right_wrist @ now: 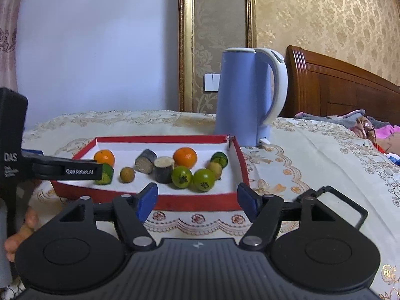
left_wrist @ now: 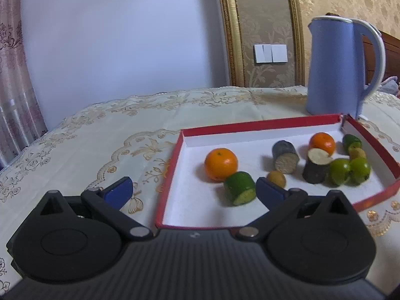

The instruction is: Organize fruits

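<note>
matt paper tray, embroidered cloth, smooth plastic kettle.

Black tool, blue pads

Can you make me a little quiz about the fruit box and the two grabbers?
1. How many oranges lie in the red box?
2. True or false: the blue kettle stands inside the box.
3. Which gripper reaches over the box by the cut green piece: A left gripper, B right gripper?

Key:
1. Two, the left orange and the right orange.
2. False; it stands on the tablecloth behind the box.
3. A; the right one is open, short of the box.
</note>
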`<state>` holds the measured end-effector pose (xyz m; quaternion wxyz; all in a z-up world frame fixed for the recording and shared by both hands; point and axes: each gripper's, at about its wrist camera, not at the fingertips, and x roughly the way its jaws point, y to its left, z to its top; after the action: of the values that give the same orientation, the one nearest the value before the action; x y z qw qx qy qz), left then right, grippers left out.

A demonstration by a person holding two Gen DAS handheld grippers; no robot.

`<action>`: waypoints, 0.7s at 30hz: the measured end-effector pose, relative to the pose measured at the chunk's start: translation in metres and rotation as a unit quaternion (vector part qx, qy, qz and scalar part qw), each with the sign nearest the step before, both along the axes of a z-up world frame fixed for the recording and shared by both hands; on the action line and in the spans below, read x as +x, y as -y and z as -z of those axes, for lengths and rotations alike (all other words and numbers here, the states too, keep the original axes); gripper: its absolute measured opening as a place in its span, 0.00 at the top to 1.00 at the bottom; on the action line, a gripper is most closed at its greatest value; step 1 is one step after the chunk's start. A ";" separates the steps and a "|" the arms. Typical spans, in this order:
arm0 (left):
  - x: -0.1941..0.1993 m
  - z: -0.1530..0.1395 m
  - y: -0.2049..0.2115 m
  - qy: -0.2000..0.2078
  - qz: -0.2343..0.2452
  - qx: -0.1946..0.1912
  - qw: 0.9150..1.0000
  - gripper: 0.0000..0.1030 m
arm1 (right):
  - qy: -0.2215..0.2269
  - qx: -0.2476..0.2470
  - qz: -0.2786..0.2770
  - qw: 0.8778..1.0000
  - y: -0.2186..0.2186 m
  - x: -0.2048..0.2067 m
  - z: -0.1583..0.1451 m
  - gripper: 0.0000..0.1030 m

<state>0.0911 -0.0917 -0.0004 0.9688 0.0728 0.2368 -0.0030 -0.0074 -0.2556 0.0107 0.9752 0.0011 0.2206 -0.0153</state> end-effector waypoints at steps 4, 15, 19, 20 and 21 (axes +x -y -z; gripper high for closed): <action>-0.007 0.000 0.003 -0.010 0.012 -0.011 1.000 0.00 | -0.004 -0.009 0.010 1.000 0.005 -0.004 0.005 0.31; -0.017 -0.003 0.009 -0.030 0.031 -0.041 0.998 0.00 | -0.014 -0.017 0.015 1.000 0.013 -0.009 0.012 0.31; -0.019 -0.003 0.011 -0.028 0.030 -0.036 0.999 0.00 | -0.013 -0.019 0.013 1.000 0.012 -0.009 0.012 0.31; -0.019 -0.003 0.012 -0.029 0.031 -0.036 0.998 0.00 | -0.014 -0.020 0.013 1.000 0.012 -0.008 0.012 0.30; -0.019 -0.003 0.012 -0.029 0.031 -0.037 0.998 0.00 | -0.014 -0.019 0.012 1.000 0.012 -0.008 0.012 0.30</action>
<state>0.0717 -0.1035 0.0028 0.9630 0.0446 0.2623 -0.0438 -0.0156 -0.2674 -0.0016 0.9716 -0.0153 0.2341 -0.0317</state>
